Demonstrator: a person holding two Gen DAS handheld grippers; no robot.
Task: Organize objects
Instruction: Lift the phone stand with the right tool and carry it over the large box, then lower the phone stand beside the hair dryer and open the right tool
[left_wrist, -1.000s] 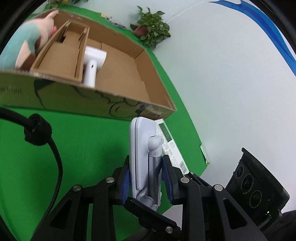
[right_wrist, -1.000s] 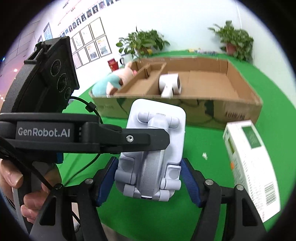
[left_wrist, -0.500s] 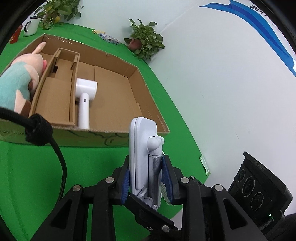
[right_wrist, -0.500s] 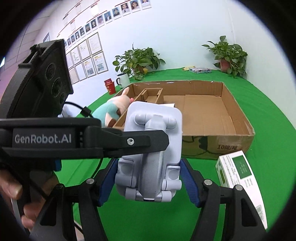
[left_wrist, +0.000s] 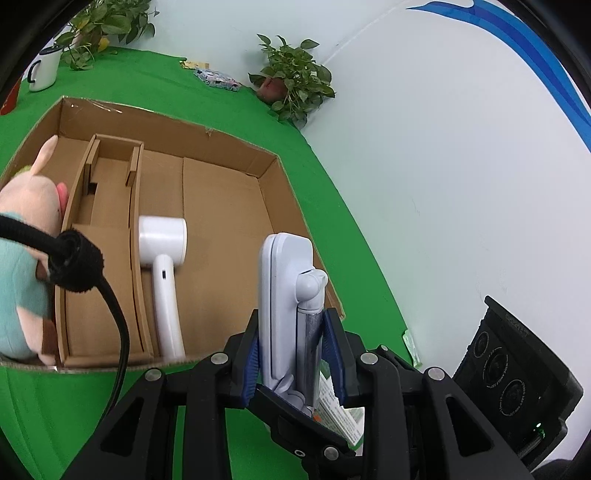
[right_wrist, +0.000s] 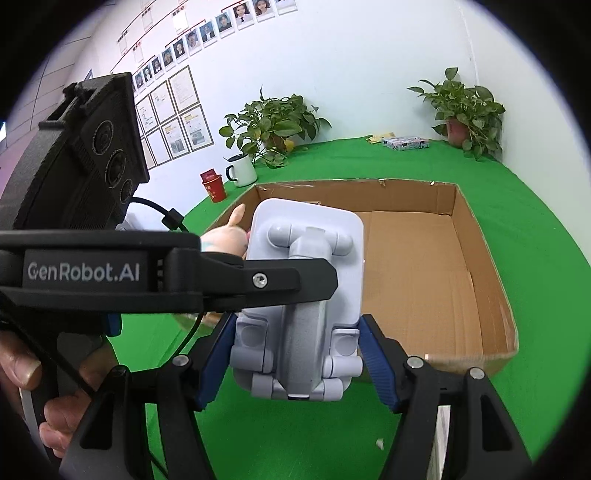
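Both grippers have the same pale grey phone stand (left_wrist: 286, 295). The left gripper (left_wrist: 295, 365) is clamped on its edges, the right gripper (right_wrist: 295, 354) squeezes the hinged base, holding it up over the near edge of the cardboard box (right_wrist: 491, 266). Inside the box a white hair dryer (left_wrist: 162, 258) lies at about 10 o'clock from the stand, and a plush pig (left_wrist: 22, 236) sits further left.

The left gripper (left_wrist: 293, 360) is clamped edge-on around a pale grey phone stand (left_wrist: 286, 295), held above the near rim of an open cardboard box (left_wrist: 221, 206). Inside the box lies a white hair dryer (left_wrist: 164, 266) beside cardboard dividers (left_wrist: 135, 236). A plush toy (left_wrist: 22, 236) leans at its left wall on the green tabletop (left_wrist: 37, 406).
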